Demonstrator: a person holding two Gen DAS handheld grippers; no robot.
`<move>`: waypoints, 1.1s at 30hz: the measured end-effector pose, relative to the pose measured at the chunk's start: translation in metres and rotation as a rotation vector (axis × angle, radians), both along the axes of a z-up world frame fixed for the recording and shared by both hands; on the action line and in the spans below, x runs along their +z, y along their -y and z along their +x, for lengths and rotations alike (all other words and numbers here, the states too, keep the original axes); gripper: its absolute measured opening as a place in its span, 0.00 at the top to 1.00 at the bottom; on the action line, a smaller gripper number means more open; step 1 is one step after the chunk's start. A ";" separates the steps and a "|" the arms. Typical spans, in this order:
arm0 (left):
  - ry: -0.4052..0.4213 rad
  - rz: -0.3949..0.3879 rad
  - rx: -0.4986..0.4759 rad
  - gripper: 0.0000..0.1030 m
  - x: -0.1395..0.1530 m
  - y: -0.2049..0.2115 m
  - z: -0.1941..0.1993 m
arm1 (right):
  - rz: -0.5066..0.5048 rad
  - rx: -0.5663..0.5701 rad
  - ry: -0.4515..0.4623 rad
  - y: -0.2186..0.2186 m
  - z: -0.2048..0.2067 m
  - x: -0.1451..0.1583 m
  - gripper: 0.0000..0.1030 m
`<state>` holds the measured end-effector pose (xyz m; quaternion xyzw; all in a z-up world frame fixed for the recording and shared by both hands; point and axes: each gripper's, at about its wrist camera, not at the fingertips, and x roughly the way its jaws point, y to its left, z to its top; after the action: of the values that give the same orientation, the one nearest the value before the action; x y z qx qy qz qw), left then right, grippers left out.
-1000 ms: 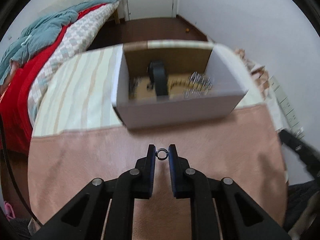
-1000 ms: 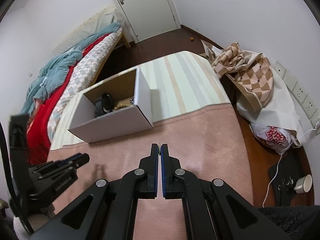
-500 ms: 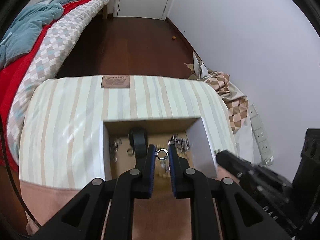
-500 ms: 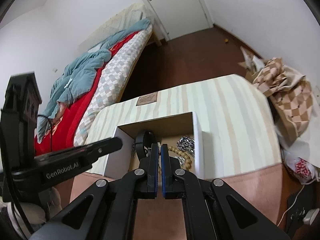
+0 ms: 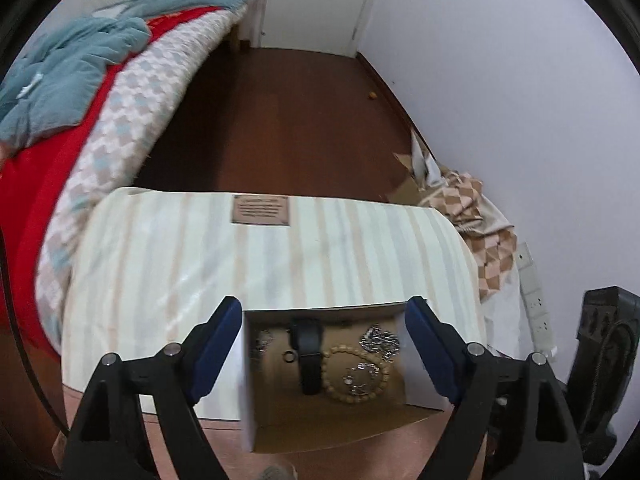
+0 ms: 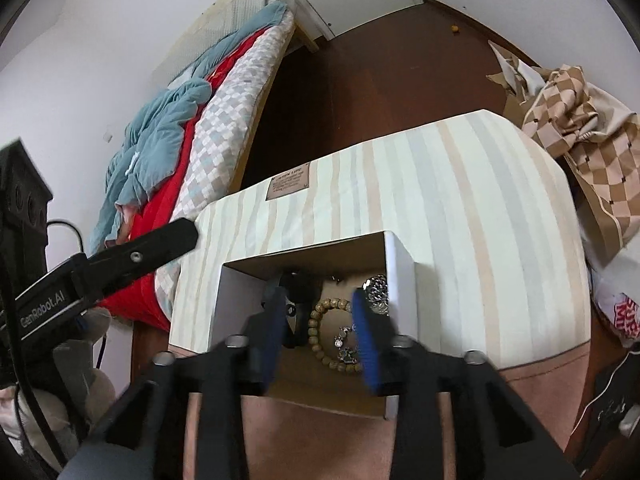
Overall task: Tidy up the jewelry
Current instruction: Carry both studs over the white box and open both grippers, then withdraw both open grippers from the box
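Cardboard, the open white-sided box (image 5: 326, 420) holds a light, slippery small metal ring (image 5: 289, 357) beside the limp wooden-bead bracelet (image 5: 355, 374), best pinched across its rim, while left gripper (image 5: 323, 354) and right gripper (image 6: 318, 330) hover spread, empty

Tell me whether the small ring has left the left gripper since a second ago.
Yes. The left gripper now stands wide open and empty, and a small ring lies on the floor of the box, beside the black watch.
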<state>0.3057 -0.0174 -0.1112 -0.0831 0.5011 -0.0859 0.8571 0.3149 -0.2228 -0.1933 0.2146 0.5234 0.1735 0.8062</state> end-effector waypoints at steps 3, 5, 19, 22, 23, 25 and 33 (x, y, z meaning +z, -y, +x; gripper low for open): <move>0.014 0.049 0.032 0.19 -0.001 -0.009 -0.011 | -0.014 -0.012 0.012 0.005 -0.008 0.006 0.63; 0.016 0.084 0.057 0.17 -0.004 -0.015 -0.019 | -0.040 -0.026 0.015 0.007 -0.013 0.010 0.63; -0.035 0.265 0.100 0.00 -0.033 -0.020 -0.075 | -0.506 -0.013 -0.015 -0.019 -0.054 0.015 0.00; -0.022 0.271 0.101 0.00 -0.022 -0.020 -0.091 | -0.529 -0.027 -0.006 -0.022 -0.066 0.025 0.00; -0.018 0.271 0.102 0.00 -0.018 -0.019 -0.095 | -0.533 -0.029 -0.002 -0.023 -0.069 0.029 0.00; -0.007 0.268 0.106 0.00 -0.006 -0.019 -0.105 | -0.542 -0.038 0.013 -0.024 -0.079 0.042 0.00; 0.062 0.243 0.127 0.00 0.051 -0.019 -0.153 | -0.559 -0.070 0.107 -0.023 -0.129 0.108 0.00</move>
<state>0.1530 0.0019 -0.0600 -0.0074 0.4748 0.0271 0.8796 0.1857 -0.1994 -0.0854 -0.0077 0.4998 0.0058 0.8661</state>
